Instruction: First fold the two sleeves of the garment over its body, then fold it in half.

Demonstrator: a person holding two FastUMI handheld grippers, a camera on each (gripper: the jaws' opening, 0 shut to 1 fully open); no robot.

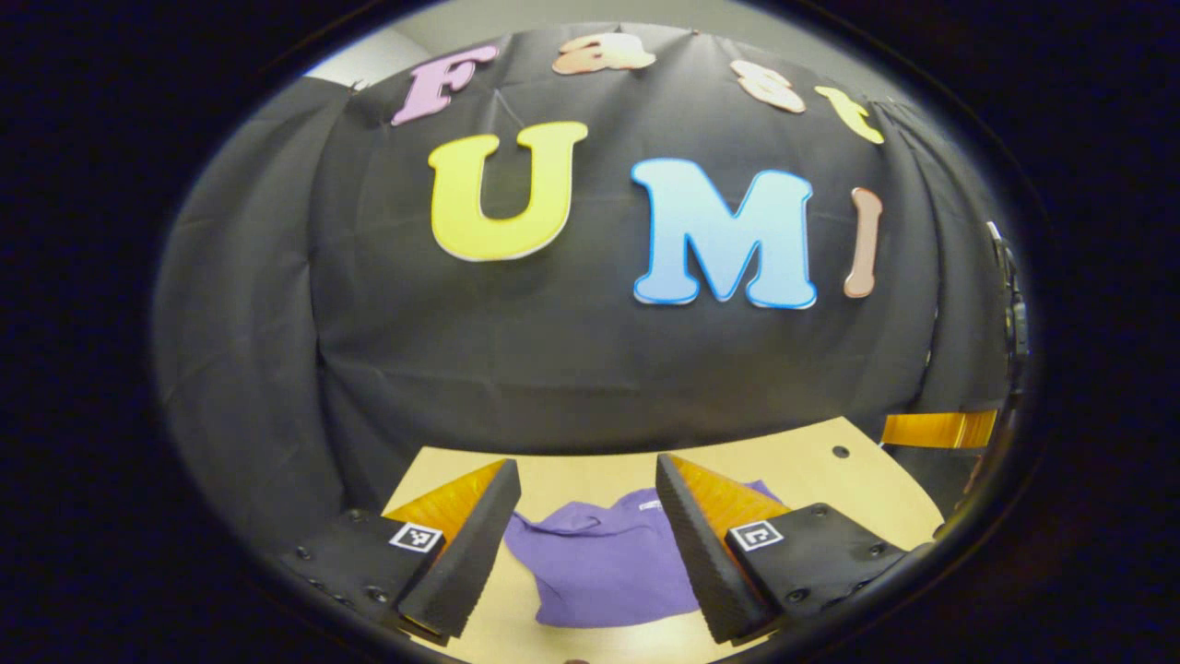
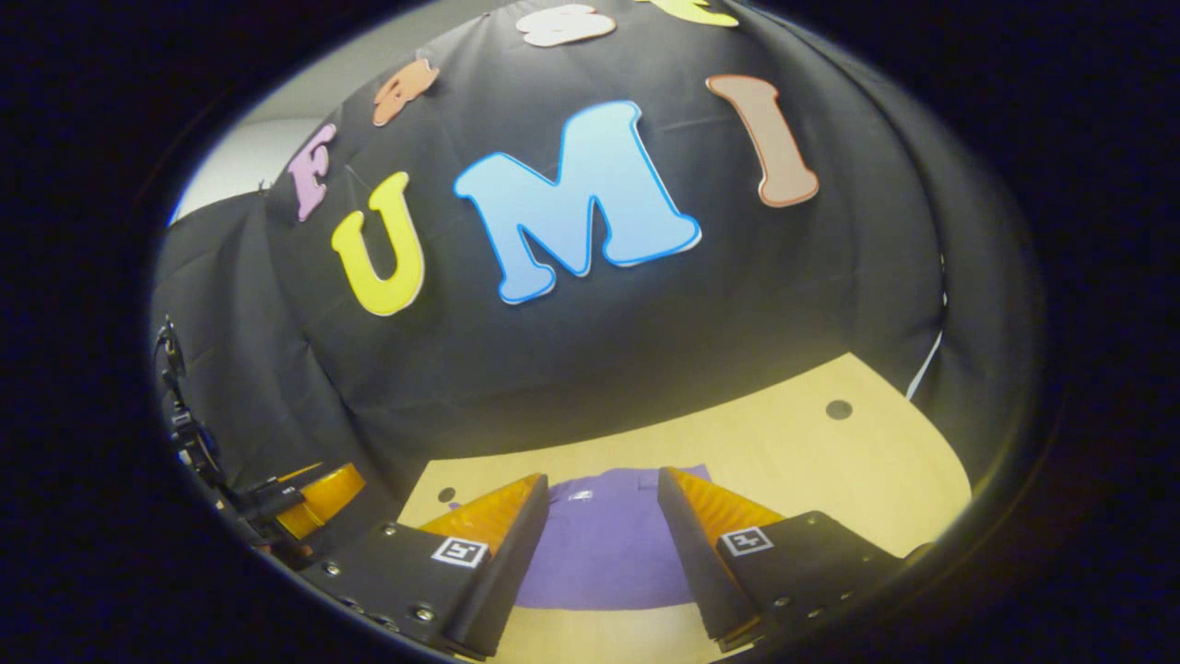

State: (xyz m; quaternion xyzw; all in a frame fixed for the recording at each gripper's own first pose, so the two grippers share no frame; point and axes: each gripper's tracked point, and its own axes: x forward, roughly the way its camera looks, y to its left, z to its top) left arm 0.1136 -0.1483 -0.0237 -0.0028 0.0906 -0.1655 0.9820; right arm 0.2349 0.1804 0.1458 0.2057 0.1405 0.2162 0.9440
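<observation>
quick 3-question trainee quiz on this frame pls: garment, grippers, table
1. True or false: the left gripper is shut on the purple garment.
2. On what does the garment lie? A) bare wooden table B) a tray C) the floor
3. Fill in: the right gripper has its jaws ____, with the garment seen between them.

Key: 1 false, its jaws stand apart and clear of the cloth; 2 A; 3 open.

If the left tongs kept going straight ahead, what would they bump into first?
Probably the purple shirt. It lies on the table right between the open left tongs, which hold nothing. Depth is hard to judge; aimed higher, they'd reach the black cloth wall.
</observation>
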